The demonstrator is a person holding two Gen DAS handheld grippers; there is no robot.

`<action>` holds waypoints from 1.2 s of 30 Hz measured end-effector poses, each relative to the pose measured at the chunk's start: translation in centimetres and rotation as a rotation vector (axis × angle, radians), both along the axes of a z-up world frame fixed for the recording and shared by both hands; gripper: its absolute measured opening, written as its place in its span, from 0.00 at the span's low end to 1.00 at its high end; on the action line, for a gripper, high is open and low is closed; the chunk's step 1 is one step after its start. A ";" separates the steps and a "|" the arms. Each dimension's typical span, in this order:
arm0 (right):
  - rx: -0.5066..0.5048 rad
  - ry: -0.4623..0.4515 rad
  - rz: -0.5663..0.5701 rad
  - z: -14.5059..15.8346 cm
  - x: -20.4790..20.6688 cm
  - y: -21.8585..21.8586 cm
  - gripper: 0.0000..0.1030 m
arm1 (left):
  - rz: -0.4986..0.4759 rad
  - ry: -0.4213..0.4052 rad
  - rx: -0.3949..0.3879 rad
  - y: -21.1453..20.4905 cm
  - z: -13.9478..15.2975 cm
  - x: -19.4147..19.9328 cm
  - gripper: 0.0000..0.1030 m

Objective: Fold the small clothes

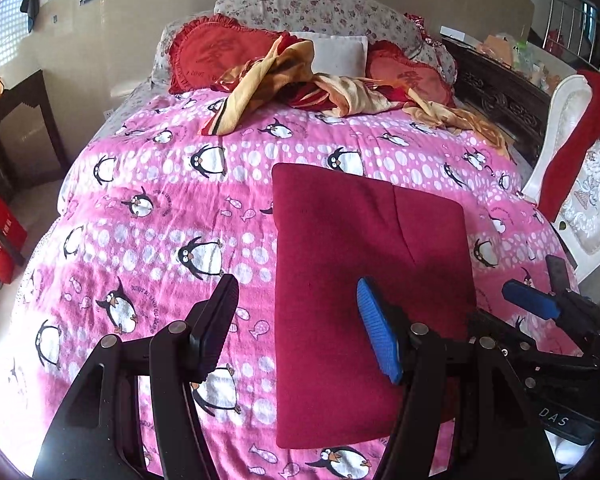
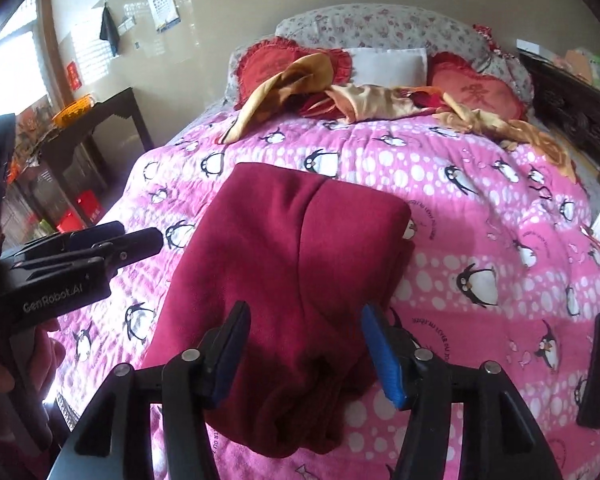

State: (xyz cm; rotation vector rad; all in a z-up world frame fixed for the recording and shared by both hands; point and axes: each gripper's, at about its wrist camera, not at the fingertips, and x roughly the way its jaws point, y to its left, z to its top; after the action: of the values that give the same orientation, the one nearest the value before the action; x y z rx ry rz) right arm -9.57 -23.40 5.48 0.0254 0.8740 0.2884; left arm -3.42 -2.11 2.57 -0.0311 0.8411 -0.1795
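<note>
Your left gripper [image 1: 300, 332] and right gripper [image 2: 306, 354] gape wide, empty, above the folded dark-red fleece garment [image 1: 364, 280] on the pink penguin-print quilt [image 1: 148, 216], with bare quilt beside its left edge

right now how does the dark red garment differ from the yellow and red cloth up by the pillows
The dark red garment lies folded flat as a neat rectangle; the yellow and red cloth is rumpled and strewn. The garment is one plain colour and lies near both tools; the cloth is two-toned and lies far off against the heart pillows. Both rest on the penguin bedspread.

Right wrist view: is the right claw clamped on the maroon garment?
No, the right claw is open above the maroon garment, its fingers apart and gripping nothing.
</note>
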 end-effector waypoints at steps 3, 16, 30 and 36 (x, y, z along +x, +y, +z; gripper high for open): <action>0.009 -0.004 -0.020 0.4 -0.2 0.0 0.59 | 0.001 -0.003 -0.004 0.1 0.1 -0.4 0.60; -0.008 -0.011 -0.085 1.0 -0.2 0.0 0.67 | 0.009 0.008 -0.001 -0.1 -0.2 -0.8 0.60; -0.018 0.019 -0.097 0.3 0.5 0.3 0.68 | 0.018 0.024 -0.004 0.1 -0.9 -0.5 0.60; -0.018 0.032 -0.093 -0.1 0.8 0.5 0.68 | 0.022 0.032 -0.004 0.2 -1.2 -0.2 0.60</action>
State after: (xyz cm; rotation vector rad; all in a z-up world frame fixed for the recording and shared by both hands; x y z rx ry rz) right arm -8.80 -22.88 5.36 0.0538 0.9044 0.1931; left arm -3.65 -1.95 1.34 -0.0472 0.8724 -0.1602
